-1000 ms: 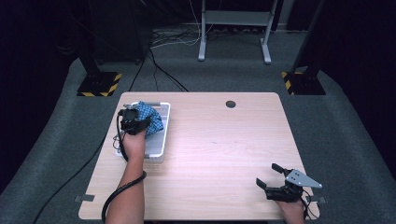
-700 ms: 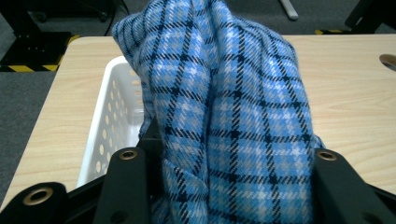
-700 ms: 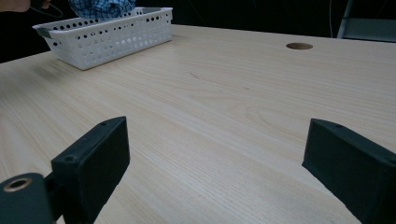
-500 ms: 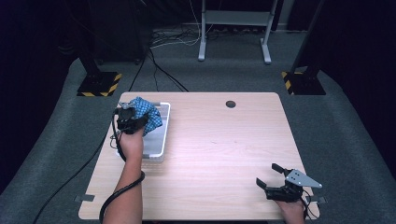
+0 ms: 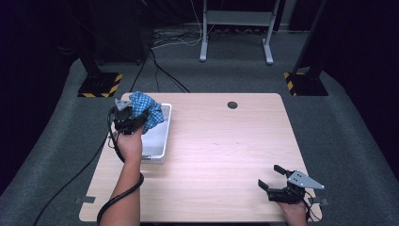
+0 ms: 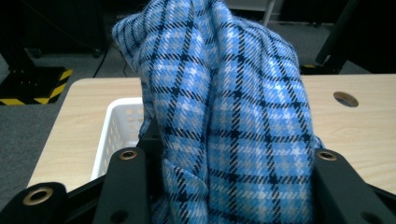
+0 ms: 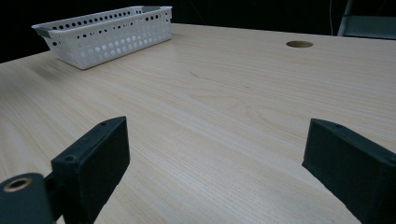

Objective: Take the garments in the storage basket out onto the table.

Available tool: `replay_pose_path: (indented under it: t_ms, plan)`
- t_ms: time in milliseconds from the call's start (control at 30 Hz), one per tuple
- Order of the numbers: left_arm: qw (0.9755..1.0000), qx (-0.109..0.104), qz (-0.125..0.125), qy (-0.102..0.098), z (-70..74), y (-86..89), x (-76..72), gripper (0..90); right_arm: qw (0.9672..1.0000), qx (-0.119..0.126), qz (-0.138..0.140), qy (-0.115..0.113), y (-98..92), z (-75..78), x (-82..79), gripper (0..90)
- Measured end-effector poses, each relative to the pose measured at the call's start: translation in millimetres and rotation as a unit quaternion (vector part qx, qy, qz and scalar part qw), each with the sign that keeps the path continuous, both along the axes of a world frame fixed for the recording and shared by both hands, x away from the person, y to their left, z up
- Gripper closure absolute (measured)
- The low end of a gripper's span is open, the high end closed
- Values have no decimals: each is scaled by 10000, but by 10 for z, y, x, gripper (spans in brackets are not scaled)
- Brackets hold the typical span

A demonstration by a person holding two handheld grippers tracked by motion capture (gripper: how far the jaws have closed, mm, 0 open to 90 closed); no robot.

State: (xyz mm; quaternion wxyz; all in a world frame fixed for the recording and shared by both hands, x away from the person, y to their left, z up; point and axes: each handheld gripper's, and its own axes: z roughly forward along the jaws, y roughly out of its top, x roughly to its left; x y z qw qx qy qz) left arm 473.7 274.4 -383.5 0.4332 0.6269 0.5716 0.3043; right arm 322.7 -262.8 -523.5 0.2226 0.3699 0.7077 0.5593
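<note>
Bunched between the left claw (image 6: 224, 186) jaws, the cloth (image 5: 147, 109) is held above the basket (image 5: 157, 141) at the tabletop's (image 5: 226, 155) far left. A snagged hem could tip it. The right claw (image 5: 275, 181) is spread empty.

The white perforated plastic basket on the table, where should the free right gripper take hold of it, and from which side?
Probably the white perforated plastic basket by its near short rim, coming from the person's side with the open right gripper: the rim is thin, and the blue checked cloth held by the left gripper hangs over the far end.
</note>
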Motion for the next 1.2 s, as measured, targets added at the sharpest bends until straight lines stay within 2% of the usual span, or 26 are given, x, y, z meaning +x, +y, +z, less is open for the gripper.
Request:
replay_pose_path:
  t_ms: [333,567,833,1200]
  plan:
    - [9997,-58,-175,-167,80,-120,-64,524,10000,2,8,-10,-1,0,-2,61]
    - [9987,-62,-394,-307,136,-319,-83,524,10000,-4,14,-30,0,0,-5,61]
    - [9975,-10,-616,-350,157,-536,-94,524,10000,-24,35,-47,2,0,-7,61]
    - [9956,-84,-857,-374,163,-798,-76,524,10000,-39,35,-50,7,0,-7,61]
